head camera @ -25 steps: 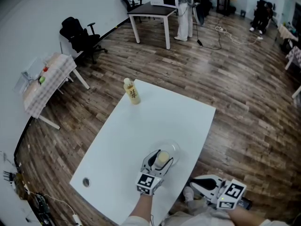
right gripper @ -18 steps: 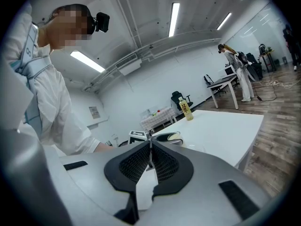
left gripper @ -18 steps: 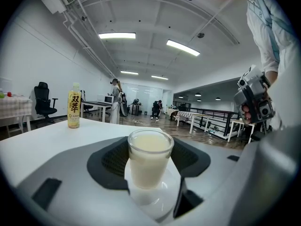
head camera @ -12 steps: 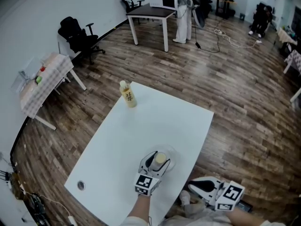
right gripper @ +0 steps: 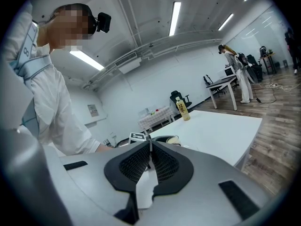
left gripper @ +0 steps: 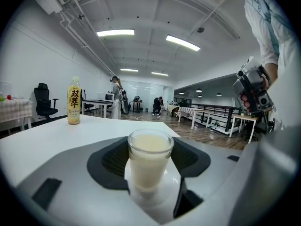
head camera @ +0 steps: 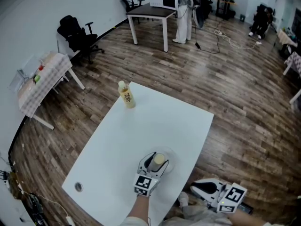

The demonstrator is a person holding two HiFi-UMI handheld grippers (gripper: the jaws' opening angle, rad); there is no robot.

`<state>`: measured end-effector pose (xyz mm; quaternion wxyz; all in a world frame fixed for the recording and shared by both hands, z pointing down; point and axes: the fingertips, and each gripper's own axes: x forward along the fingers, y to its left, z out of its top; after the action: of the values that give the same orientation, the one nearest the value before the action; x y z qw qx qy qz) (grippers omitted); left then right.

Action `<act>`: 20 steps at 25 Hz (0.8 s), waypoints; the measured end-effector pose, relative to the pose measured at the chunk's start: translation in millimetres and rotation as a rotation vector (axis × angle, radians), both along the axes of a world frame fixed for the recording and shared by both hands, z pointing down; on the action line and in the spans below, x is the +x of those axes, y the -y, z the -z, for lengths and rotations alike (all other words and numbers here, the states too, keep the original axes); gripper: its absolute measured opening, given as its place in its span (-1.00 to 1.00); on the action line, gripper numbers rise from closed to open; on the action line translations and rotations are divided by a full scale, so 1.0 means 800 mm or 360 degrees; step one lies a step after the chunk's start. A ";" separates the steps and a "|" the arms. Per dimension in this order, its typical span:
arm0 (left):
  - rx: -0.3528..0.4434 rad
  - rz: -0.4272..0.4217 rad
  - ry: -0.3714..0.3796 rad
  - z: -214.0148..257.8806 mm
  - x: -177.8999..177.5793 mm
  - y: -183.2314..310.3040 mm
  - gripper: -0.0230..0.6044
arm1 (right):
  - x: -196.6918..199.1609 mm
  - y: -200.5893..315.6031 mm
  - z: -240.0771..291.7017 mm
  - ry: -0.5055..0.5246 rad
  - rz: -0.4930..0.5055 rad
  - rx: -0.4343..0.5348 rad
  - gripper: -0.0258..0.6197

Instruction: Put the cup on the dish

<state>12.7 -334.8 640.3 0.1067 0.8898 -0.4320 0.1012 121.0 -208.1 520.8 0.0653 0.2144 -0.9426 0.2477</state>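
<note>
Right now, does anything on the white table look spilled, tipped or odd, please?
Nothing stands out: the clear cup of pale liquid sits upright in the left gripper, and the yellow bottle stands upright.

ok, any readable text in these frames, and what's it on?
"双萃": on the yellow drink bottle.
Small print below it: too small to read.
Print on the wall notice: blurred, unreadable.
Faces of the marker cube: coded squares, no words.
</note>
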 end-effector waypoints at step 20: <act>0.0058 -0.0045 0.0076 -0.010 0.005 -0.002 -0.07 | -0.012 -0.005 -0.008 -0.0019 0.0032 -0.0034 -0.81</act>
<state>16.8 -333.2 648.0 0.0787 0.8949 -0.4236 0.1160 111.7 -204.1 527.1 0.0759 0.2056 -0.9416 0.2556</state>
